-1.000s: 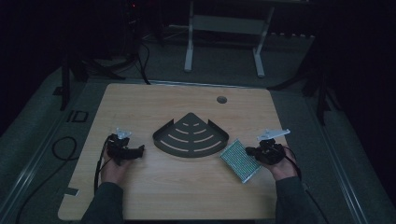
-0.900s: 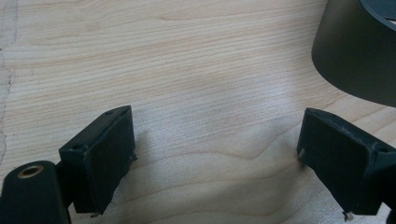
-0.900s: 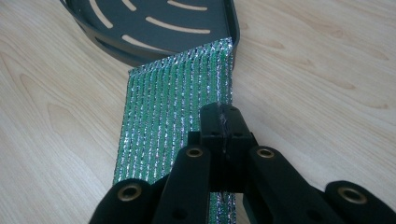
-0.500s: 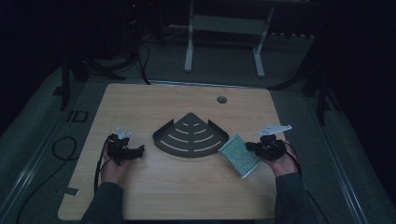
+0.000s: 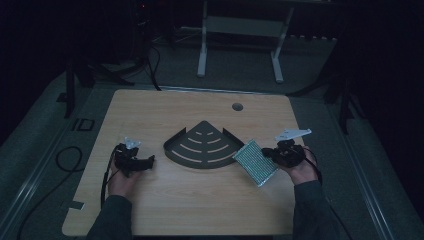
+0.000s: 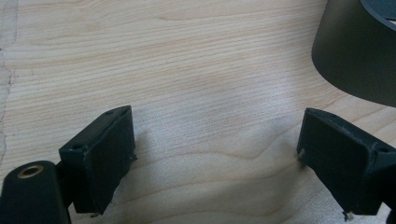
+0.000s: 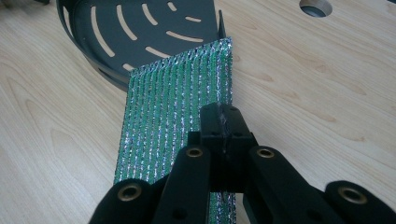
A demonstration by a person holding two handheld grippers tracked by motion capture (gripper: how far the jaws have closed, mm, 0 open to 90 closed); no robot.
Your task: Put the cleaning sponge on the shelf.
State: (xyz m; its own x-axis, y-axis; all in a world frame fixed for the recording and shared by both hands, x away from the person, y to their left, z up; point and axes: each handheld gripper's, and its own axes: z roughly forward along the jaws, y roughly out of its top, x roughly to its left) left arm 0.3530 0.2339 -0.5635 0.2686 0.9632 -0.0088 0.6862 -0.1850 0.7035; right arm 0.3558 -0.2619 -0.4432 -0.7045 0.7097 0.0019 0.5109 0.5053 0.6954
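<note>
Left tool (image 5: pixel 150 161) spread wide and empty, low over the light wooden table (image 5: pixel 200 210), unmoved, right tool (image 5: pixel 267 152) clenched on green glittery mesh rectangle (image 5: pixel 255 162), shifted slightly left, far corner now by dark fan-shaped slotted metal tray (image 5: pixel 202 146) at centre.

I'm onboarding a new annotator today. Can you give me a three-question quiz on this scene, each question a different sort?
1. True or false: the right tool is shut on the green, silver-threaded rectangular scouring pad.
2. Multiple choice: how do the left tool's jaws stand? A) closed on the pad B) apart over bare wood C) gripping the shelf rim.
3. Fill in: the pad's far edge lies over the rim of the dark, slotted, fan-shaped metal ___ on the light wooden table.

Key: 1 true; 2 B; 3 corner shelf.
</note>
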